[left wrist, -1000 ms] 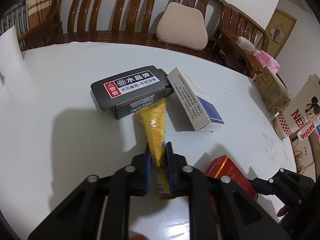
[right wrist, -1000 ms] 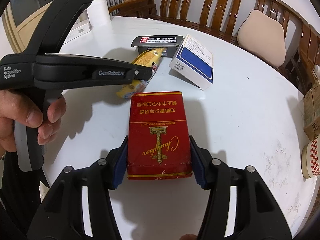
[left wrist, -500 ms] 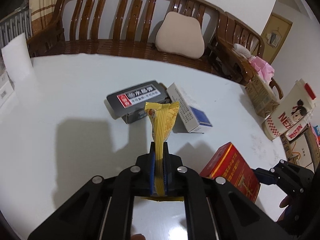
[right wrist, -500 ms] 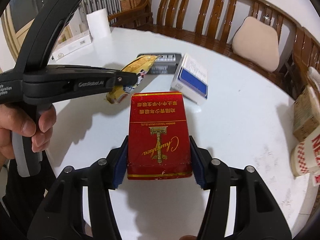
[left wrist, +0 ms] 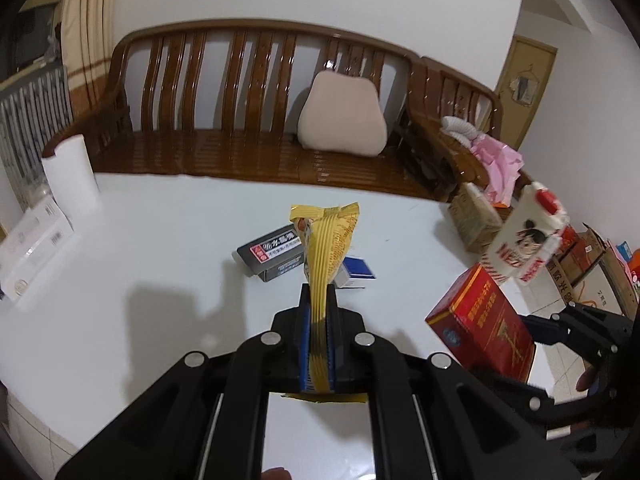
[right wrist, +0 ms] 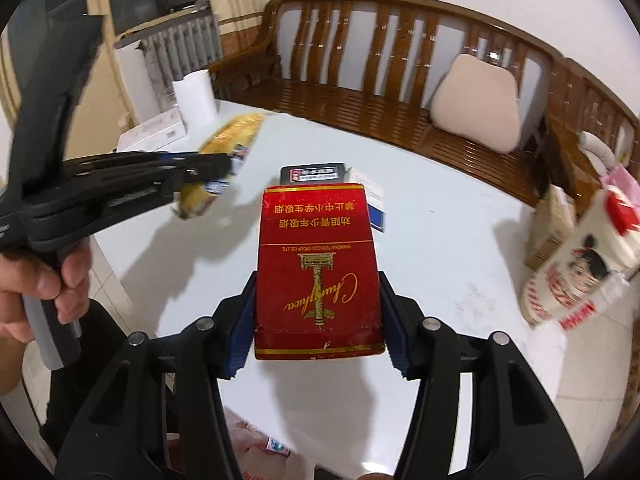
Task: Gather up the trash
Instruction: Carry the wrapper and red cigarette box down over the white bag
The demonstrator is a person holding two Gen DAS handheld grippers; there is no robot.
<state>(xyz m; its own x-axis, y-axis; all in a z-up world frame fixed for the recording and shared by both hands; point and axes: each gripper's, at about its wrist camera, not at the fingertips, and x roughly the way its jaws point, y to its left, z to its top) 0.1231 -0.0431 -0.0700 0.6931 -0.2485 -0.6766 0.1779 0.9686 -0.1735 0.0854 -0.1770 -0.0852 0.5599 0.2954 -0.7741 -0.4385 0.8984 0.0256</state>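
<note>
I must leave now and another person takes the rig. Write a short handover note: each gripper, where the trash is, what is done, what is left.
Left gripper: shut on the yellow wrapper, held above the table.
Right gripper: shut on the red pack, also in the air.
On the table: the black box and, beside it, the blue-and-white box, both half hidden behind the wrapper.
Done: wrapper and red pack picked up.
Left: drop both in the trash; no bin is clearly in view, though some plastic shows below the table edge in the right wrist view. Then fetch the two boxes.
</note>
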